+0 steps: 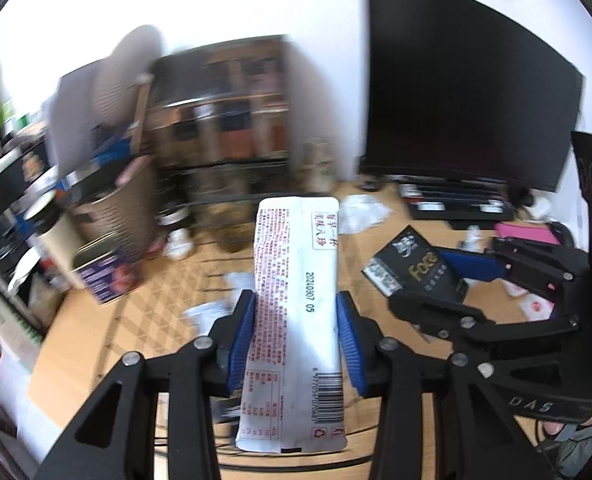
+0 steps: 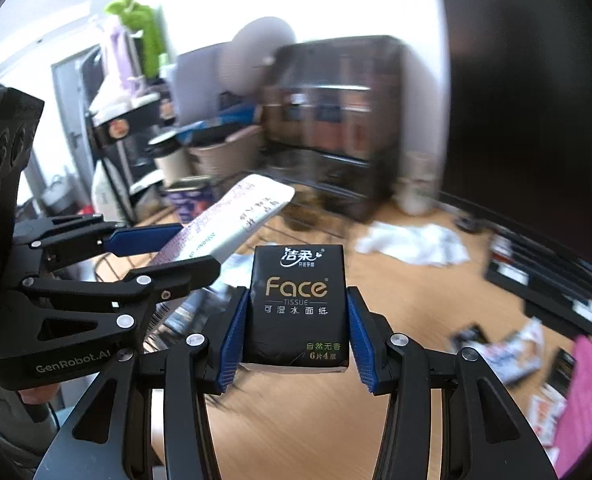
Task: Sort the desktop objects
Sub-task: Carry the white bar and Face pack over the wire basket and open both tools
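My left gripper [image 1: 296,304] is shut on a long white sachet [image 1: 296,300] with red print and a barcode, held above a black wire basket [image 1: 168,280] on the wooden desk. The left gripper [image 2: 176,248] and the sachet [image 2: 236,216] also show at the left of the right wrist view. My right gripper [image 2: 296,312] is shut on a black Face tissue pack [image 2: 296,304], held above the desk. In the left wrist view the right gripper [image 1: 452,276] and its tissue pack [image 1: 412,264] are at the right.
A dark drawer unit [image 1: 224,128] and a woven bin [image 1: 108,204] stand at the back. A black monitor [image 1: 464,88] and keyboard [image 1: 456,200] are at the right. Crumpled white paper [image 2: 412,244], a pink item [image 2: 588,396] and small packets [image 2: 512,348] lie on the desk [image 2: 308,420].
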The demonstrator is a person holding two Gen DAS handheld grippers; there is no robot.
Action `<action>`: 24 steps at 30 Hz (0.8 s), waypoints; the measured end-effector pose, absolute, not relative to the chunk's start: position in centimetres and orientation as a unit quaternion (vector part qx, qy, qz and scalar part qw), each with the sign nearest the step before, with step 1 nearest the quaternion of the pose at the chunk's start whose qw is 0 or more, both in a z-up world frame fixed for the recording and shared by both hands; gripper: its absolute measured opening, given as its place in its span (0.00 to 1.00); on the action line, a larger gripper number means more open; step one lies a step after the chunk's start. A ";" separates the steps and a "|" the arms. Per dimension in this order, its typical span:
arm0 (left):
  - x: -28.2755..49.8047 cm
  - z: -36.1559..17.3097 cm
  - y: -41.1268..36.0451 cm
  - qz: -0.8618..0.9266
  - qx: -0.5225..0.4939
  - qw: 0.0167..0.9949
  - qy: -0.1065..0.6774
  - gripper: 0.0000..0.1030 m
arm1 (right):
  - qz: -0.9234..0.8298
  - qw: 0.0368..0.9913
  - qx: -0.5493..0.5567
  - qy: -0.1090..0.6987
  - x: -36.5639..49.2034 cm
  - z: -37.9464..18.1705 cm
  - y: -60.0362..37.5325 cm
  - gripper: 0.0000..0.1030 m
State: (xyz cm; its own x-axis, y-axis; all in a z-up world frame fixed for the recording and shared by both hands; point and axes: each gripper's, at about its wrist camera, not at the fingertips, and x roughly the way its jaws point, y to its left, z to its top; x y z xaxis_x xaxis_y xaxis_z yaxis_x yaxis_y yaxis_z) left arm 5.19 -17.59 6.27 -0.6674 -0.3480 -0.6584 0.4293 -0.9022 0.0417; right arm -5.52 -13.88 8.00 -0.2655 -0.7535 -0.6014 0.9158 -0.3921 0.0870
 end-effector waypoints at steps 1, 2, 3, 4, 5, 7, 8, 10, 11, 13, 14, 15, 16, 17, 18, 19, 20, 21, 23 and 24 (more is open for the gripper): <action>5.6 6.0 -18.5 -0.908 0.350 0.221 0.063 0.44 | -0.780 0.537 0.289 0.144 -5.1 7.8 -14.8 0.45; 6.3 5.5 -19.9 -0.903 0.353 0.233 0.072 0.44 | -0.774 0.544 0.290 0.148 -4.6 7.6 -16.1 0.45; 6.7 5.1 -20.6 -0.899 0.356 0.241 0.078 0.44 | -0.770 0.547 0.291 0.151 -4.2 7.4 -16.9 0.45; 7.1 4.7 -21.5 -0.895 0.360 0.251 0.085 0.44 | -0.767 0.549 0.292 0.154 -3.9 7.1 -17.6 0.45; 7.5 4.3 -22.4 -0.889 0.364 0.261 0.092 0.44 | -0.766 0.549 0.292 0.162 -3.5 6.7 -18.7 0.45; 7.9 3.8 -23.3 -0.886 0.369 0.265 0.096 0.44 | -0.765 0.546 0.296 0.168 -3.3 6.1 -19.7 0.45; 8.1 3.7 -23.6 -0.886 0.369 0.263 0.098 0.44 | -0.764 0.546 0.299 0.168 -3.3 6.0 -20.0 0.45; 8.2 3.5 -24.2 -0.887 0.368 0.260 0.105 0.44 | -0.763 0.547 0.302 0.167 -3.3 5.8 -20.6 0.45; 8.2 3.4 -24.4 -0.886 0.368 0.259 0.109 0.44 | -0.763 0.546 0.302 0.168 -3.3 5.8 -21.1 0.45; 8.2 3.2 -24.7 -0.887 0.368 0.252 0.119 0.51 | -0.765 0.543 0.299 0.174 -3.2 5.7 -21.7 0.46; 8.4 3.2 -24.9 -0.890 0.364 0.243 0.126 0.60 | -0.770 0.535 0.297 0.181 -3.2 5.6 -21.8 0.46; 8.4 3.4 -25.1 -0.893 0.358 0.239 0.134 0.65 | -0.779 0.521 0.292 0.193 -3.2 5.5 -22.1 0.48; 8.6 3.5 -25.2 -0.894 0.352 0.238 0.141 0.71 | -0.787 0.507 0.286 0.203 -3.1 5.4 -22.3 0.53; 8.7 3.7 -25.3 -0.895 0.345 0.241 0.146 0.72 | -0.794 0.499 0.278 0.208 -3.1 5.4 -22.3 0.55; 8.8 3.9 -25.2 -0.896 0.340 0.246 0.146 0.72 | -0.793 0.502 0.277 0.206 -3.2 5.3 -22.2 0.55; 8.8 4.0 -25.1 -0.896 0.341 0.249 0.141 0.72 | -0.790 0.507 0.281 0.200 -3.3 5.4 -22.0 0.55; 8.7 4.1 -24.9 -0.895 0.343 0.250 0.135 0.72 | -0.786 0.514 0.288 0.191 -3.6 5.4 -21.7 0.55; 8.6 4.1 -24.7 -0.896 0.344 0.249 0.133 0.72 | -0.783 0.517 0.292 0.183 -3.8 5.5 -21.4 0.55; 8.4 3.9 -24.4 -0.895 0.347 0.245 0.134 0.72 | -0.786 0.515 0.293 0.178 -4.1 5.6 -20.8 0.55; 8.1 3.9 -24.1 -0.896 0.349 0.240 0.134 0.72 | -0.788 0.512 0.291 0.179 -4.1 5.6 -20.4 0.55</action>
